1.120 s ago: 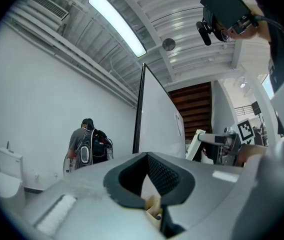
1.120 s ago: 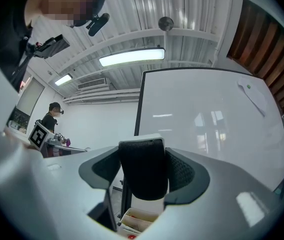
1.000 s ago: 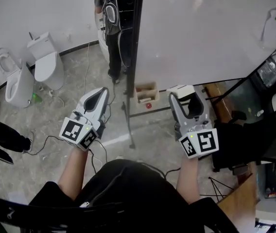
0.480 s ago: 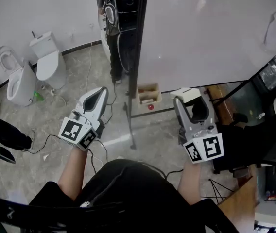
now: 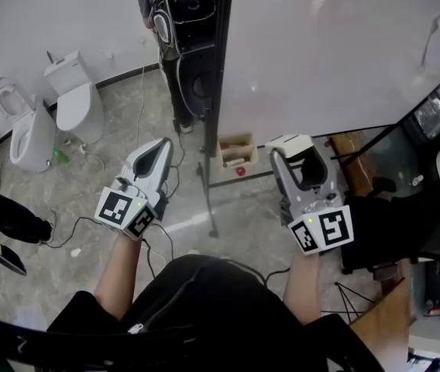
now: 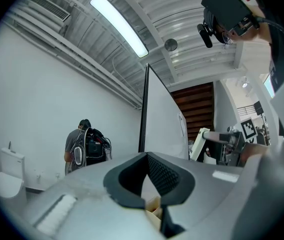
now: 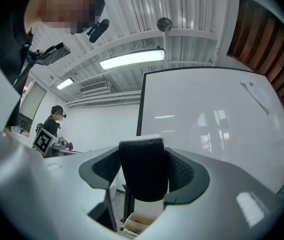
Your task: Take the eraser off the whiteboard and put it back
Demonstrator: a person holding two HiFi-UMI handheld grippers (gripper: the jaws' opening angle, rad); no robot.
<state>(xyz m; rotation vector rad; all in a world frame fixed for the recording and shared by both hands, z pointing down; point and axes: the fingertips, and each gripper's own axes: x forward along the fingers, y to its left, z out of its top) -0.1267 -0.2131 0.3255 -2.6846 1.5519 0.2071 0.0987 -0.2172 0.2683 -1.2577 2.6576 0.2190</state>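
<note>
The right tongs (image 5: 301,157) grip the eraser (image 7: 142,174), already off the whiteboard (image 5: 321,53); returning it remains. The left tongs (image 6: 146,156) sit closed and empty.

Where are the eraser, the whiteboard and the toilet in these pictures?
eraser (image 7: 143,171), right gripper view, its black felt face.
whiteboard (image 5: 336,45), head view, its bare white surface.
toilet (image 5: 65,72), head view, its tank.
</note>
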